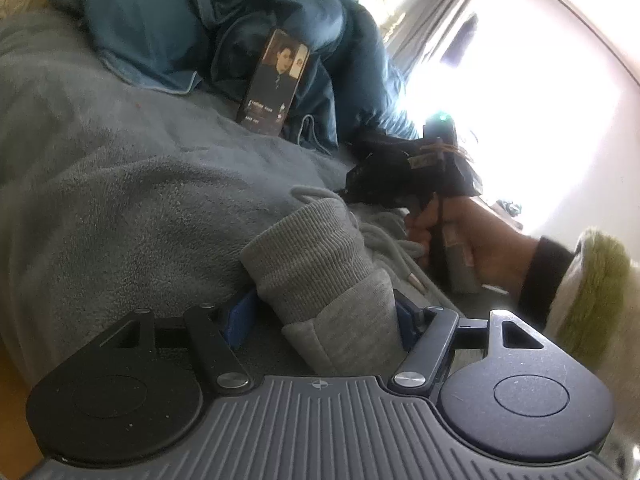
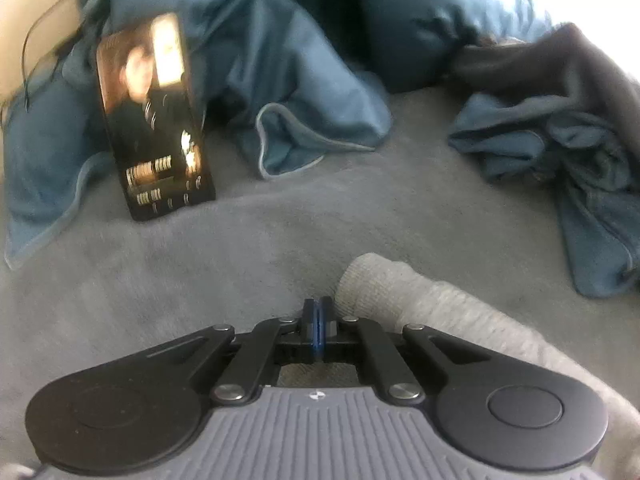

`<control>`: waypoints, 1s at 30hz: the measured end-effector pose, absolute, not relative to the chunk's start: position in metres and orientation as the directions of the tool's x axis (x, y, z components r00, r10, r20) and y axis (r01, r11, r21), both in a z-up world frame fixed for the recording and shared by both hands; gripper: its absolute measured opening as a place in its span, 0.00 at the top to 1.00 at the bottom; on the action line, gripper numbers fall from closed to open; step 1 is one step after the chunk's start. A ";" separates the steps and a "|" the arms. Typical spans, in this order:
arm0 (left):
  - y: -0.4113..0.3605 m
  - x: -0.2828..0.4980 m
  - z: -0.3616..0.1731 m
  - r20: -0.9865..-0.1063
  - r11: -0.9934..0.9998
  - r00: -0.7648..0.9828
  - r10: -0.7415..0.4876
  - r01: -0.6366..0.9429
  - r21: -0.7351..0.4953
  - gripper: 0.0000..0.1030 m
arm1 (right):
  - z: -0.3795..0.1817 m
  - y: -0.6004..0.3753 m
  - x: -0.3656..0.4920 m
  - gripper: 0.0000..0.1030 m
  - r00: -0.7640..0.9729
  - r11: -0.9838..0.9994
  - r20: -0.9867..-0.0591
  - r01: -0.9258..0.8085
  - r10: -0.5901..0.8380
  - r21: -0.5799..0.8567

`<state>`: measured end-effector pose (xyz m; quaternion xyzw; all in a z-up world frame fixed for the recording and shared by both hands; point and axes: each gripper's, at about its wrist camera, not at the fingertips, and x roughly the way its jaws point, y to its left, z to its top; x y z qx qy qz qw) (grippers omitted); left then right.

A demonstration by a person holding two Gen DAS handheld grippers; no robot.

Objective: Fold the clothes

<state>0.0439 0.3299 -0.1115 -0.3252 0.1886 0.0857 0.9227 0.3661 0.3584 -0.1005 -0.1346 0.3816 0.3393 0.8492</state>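
The bed blanket (image 2: 280, 232) looks soft and fuzzy, the grey sleeve (image 1: 320, 264) is ribbed knit cloth, and the phone (image 2: 156, 120) is shiny.

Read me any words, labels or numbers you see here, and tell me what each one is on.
Phone screen: pale text lines under a portrait, too small to read in the left wrist view.
Same phone in the right wrist view: blurred, unreadable.
Gripper bodies: a small round mark only, no words.
Clothes and bedding: no text visible.
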 end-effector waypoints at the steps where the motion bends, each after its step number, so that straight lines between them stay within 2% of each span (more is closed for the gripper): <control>1: 0.331 0.045 -0.111 -0.408 0.768 0.912 0.032 -0.284 -0.574 0.33 | -0.100 0.360 0.365 0.99 0.481 0.729 -0.736 -0.684 0.477 0.026; 5: 0.333 0.045 -0.110 -0.421 0.751 0.907 0.020 -0.292 -0.592 0.33 | -0.068 0.326 0.372 0.99 0.467 0.745 -0.690 -0.647 0.554 0.160; 7: 0.335 0.046 -0.110 -0.423 0.736 0.906 0.014 -0.295 -0.609 0.33 | -0.042 0.297 0.371 0.94 0.482 0.745 -0.641 -0.629 0.597 0.222; 9: 0.336 0.046 -0.111 -0.424 0.723 0.906 0.008 -0.298 -0.623 0.33 | -0.016 0.268 0.369 0.83 0.497 0.739 -0.589 -0.611 0.637 0.283; 13: 0.337 0.047 -0.110 -0.433 0.707 0.901 0.007 -0.311 -0.635 0.33 | 0.036 0.176 0.339 0.83 0.518 0.715 -0.517 -0.620 0.682 0.323; 15: 0.339 0.048 -0.109 -0.443 0.694 0.897 0.006 -0.323 -0.644 0.32 | 0.054 0.121 0.314 0.77 0.530 0.716 -0.496 -0.609 0.688 0.343; 17: 0.339 0.049 -0.106 -0.458 0.686 0.889 0.008 -0.338 -0.644 0.32 | 0.059 0.071 0.281 0.71 0.557 0.738 -0.494 -0.583 0.668 0.340; 23: 0.328 0.041 -0.087 -0.505 0.737 0.860 0.072 -0.387 -0.554 0.32 | 0.055 -0.054 0.184 0.70 0.648 0.827 -0.518 -0.490 0.558 0.277; 26: 0.318 0.032 -0.074 -0.505 0.783 0.849 0.153 -0.416 -0.463 0.30 | 0.045 -0.087 0.152 0.69 0.687 0.873 -0.545 -0.433 0.481 0.224; 30: 0.307 0.019 -0.057 -0.480 0.795 0.822 0.308 -0.499 -0.345 0.30 | 0.036 -0.120 0.125 0.68 0.721 0.897 -0.535 -0.372 0.441 0.238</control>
